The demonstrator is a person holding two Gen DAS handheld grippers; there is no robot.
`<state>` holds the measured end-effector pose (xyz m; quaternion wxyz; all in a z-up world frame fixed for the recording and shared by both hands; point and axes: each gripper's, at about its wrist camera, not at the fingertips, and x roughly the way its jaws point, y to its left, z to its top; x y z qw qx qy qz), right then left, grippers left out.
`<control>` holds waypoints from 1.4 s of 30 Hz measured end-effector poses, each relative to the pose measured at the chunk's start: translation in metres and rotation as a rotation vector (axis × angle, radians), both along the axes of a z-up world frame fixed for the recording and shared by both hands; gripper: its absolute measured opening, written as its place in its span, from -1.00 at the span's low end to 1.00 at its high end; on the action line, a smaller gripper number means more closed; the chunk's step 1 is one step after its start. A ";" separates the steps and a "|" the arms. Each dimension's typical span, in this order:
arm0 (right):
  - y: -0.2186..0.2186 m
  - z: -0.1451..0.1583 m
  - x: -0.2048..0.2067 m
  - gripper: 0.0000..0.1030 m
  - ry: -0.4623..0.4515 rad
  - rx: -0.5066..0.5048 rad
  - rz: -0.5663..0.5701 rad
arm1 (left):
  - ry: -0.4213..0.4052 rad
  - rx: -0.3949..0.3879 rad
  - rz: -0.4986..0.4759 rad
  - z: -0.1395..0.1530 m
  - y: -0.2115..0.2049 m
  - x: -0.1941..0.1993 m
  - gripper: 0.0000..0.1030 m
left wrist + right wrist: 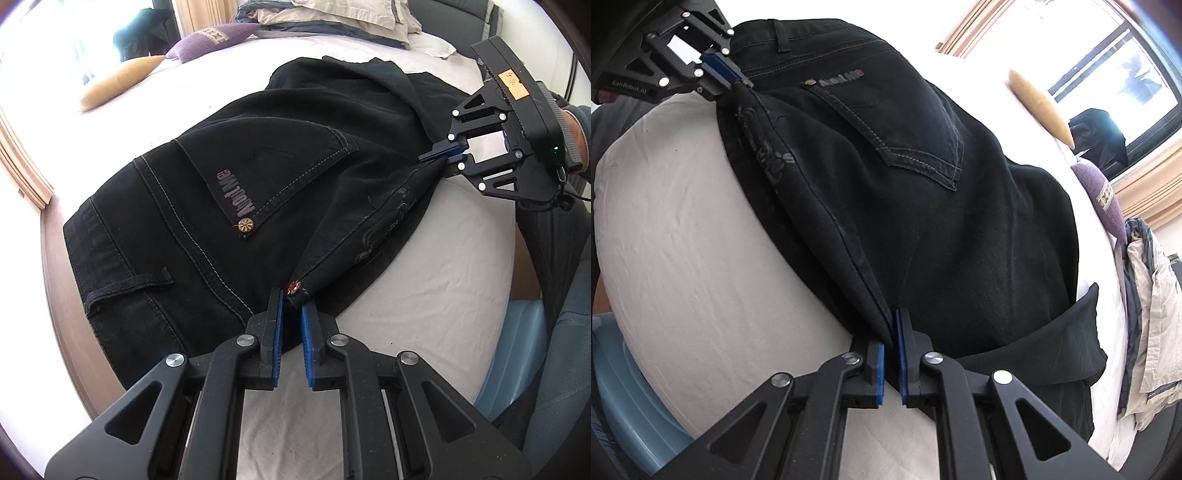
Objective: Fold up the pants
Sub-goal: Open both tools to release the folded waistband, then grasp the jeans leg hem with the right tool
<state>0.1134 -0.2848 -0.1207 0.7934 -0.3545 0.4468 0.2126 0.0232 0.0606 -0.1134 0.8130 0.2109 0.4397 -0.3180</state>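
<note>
Black jeans (258, 166) lie back side up on the white sheet (443, 277) of a bed, a stitched pocket with a brand print facing up. My left gripper (293, 299) is shut on the jeans' near side edge beside a metal rivet. Farther along that edge, my right gripper (430, 157) pinches the fabric, so the seam between the two stands lifted off the sheet. In the right wrist view the jeans (923, 184) fill the middle, my right gripper (891, 332) grips the seam, and my left gripper (744, 83) shows at the top left.
A yellow cushion (118, 79), a purple cushion (210, 38) and piled bedding (332, 18) lie at the bed's far end. The wooden bed edge (55, 277) runs on the left. A pale blue bin (517, 350) stands beside the bed. A hand (576, 129) holds the right gripper.
</note>
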 end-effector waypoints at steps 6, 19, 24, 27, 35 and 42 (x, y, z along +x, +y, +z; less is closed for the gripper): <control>-0.006 0.004 0.000 -0.47 -0.020 0.026 -0.046 | 0.019 0.008 0.029 0.013 0.006 -0.003 -0.69; -0.019 0.013 0.000 0.16 0.045 0.216 -0.151 | 0.015 -0.204 0.115 0.059 -0.034 0.029 -0.45; -0.045 0.023 -0.002 0.15 0.112 0.331 -0.220 | 0.182 -0.128 0.210 0.000 -0.071 0.068 -0.45; -0.087 0.056 0.008 0.16 0.082 0.460 -0.324 | 0.163 -0.136 0.225 0.004 -0.075 0.069 -0.45; -0.230 0.111 0.126 0.34 -0.037 0.602 -0.770 | 0.115 -0.233 0.257 0.037 -0.117 0.105 -0.45; -0.273 0.068 0.241 0.34 0.077 0.565 -1.036 | 0.213 -0.163 0.301 -0.001 -0.160 0.145 -0.45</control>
